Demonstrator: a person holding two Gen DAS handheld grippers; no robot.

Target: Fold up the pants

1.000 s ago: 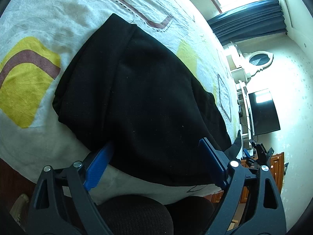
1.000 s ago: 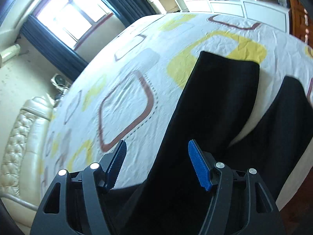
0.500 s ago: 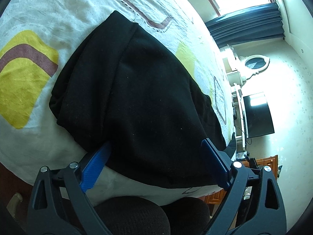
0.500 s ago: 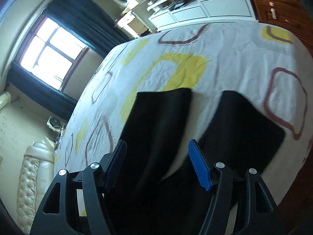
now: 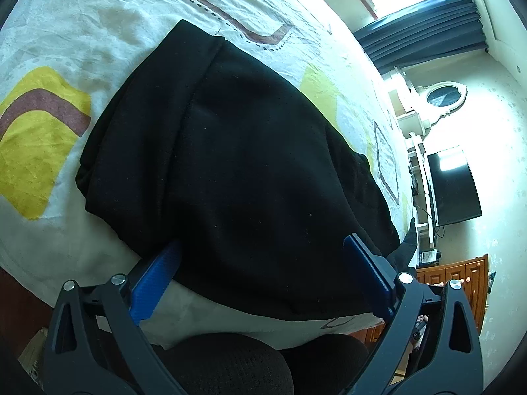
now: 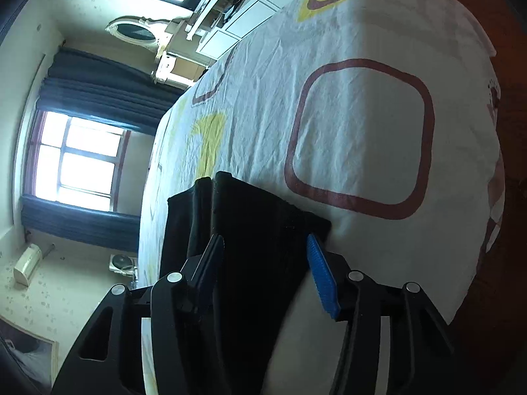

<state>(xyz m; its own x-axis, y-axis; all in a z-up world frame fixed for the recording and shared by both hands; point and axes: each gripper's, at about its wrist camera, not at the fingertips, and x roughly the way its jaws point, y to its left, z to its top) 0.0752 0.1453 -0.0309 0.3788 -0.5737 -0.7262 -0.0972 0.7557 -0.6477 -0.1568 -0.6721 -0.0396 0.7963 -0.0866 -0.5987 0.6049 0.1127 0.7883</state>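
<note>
In the left wrist view, the left gripper (image 5: 260,273) is hanging spread wide and gripping nothing over the near edge of the bed (image 5: 98,26), where the black pants (image 5: 237,164) are lying as a thick, doubled-over bundle, one blue pad tucked at the fabric's near hem. In the right wrist view, the right gripper (image 6: 263,263) is likewise standing apart with a dark pant leg (image 6: 250,230) running between its fingers unpinched, so the folding is looking partly done, with at least one more fold likely remaining.
</note>
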